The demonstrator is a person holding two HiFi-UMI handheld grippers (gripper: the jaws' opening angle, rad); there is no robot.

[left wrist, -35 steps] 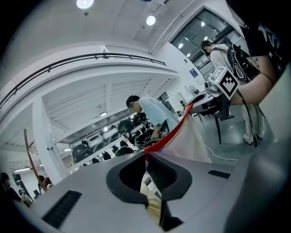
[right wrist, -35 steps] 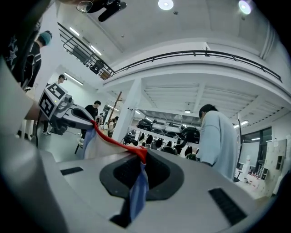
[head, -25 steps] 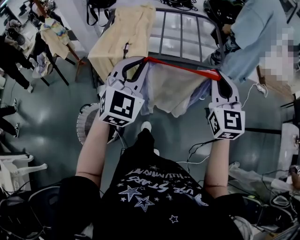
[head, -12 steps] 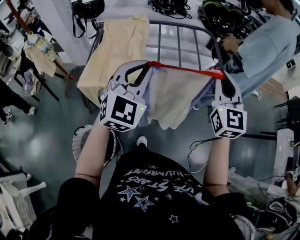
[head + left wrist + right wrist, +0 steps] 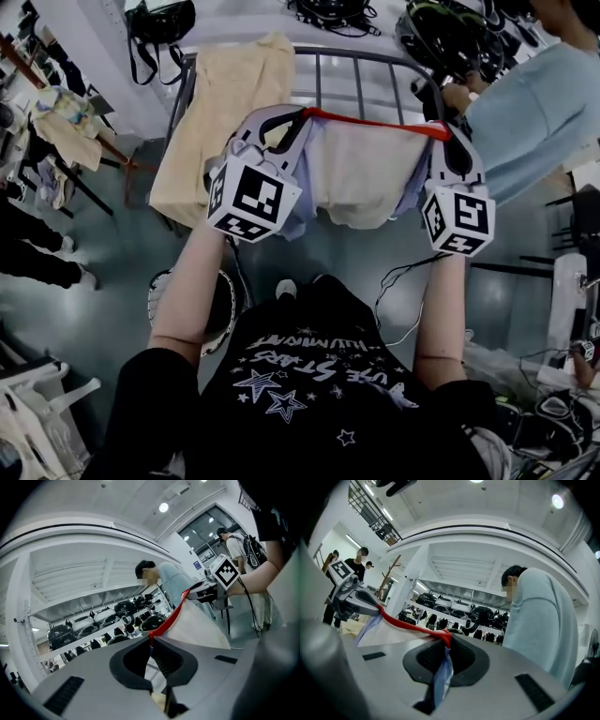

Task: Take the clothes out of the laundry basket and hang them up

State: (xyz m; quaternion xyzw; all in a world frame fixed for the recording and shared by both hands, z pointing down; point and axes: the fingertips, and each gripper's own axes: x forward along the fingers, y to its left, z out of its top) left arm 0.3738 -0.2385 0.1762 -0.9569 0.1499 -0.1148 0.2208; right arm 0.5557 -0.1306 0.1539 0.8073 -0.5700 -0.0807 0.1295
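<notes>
Around: a grey drying rack (image 5: 361, 58) stands ahead, with a cream garment (image 5: 220, 122) draped over its left part. Shelves of dark helmets (image 5: 131, 611) lie beyond it.
In the way: a person in a light blue top (image 5: 534, 112) stands at the rack's right end (close beside the right tongs). A round white basket (image 5: 161, 295) sits on the floor under the left forearm.
Garment: a pale garment (image 5: 361, 173) is held up at the rack's near side, and whether it touches the rail is unclear.
Long axis: its red band (image 5: 375, 123) runs taut from one tongs to the other, nearly level, with the cloth hanging below.
Left tongs (image 5: 302, 115): clenched on the band's left end.
Right tongs (image 5: 441, 132): clenched on the band's right end, with a bluish fold trailing down between the jaws.
</notes>
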